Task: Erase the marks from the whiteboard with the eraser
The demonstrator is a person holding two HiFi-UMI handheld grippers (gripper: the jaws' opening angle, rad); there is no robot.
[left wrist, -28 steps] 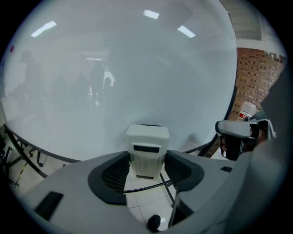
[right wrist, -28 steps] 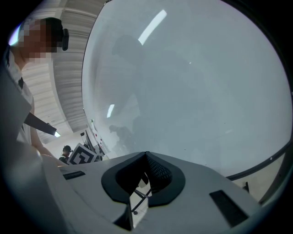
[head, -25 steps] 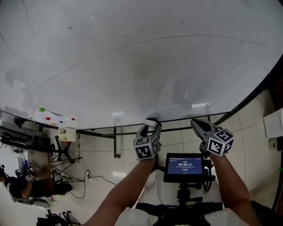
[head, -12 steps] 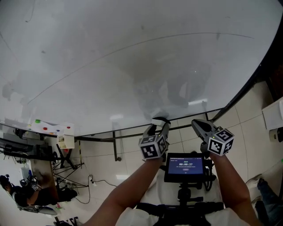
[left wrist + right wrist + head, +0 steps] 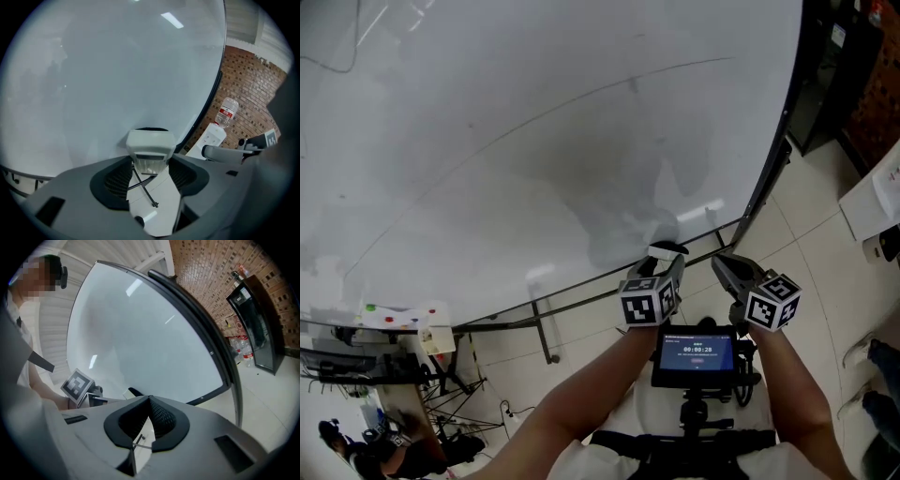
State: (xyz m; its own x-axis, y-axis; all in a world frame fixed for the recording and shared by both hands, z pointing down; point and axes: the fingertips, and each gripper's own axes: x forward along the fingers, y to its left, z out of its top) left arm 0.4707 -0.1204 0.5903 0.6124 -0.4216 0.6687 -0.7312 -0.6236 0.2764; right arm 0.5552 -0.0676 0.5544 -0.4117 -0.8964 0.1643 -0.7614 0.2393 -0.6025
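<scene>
Since a second ago the left claw (image 5: 662,266) has moved right and up, closer to the lower rim of the whiteboard (image 5: 534,141), and the board's dark right edge has swung into sight. The left claw is clamped on the eraser (image 5: 150,146), a white block with a dark pad on its far end. The eraser sits at the board's bottom edge; contact with the board cannot be confirmed. The right claw (image 5: 720,263) is pressed together with nothing in it, just right of the left one. A thin curved line (image 5: 546,110) crosses the mostly clean board. A small screen (image 5: 697,350) sits below the claws. Right of the board lie tiled floor (image 5: 811,234), a water dispenser (image 5: 216,132) and a brick wall (image 5: 253,93).
</scene>
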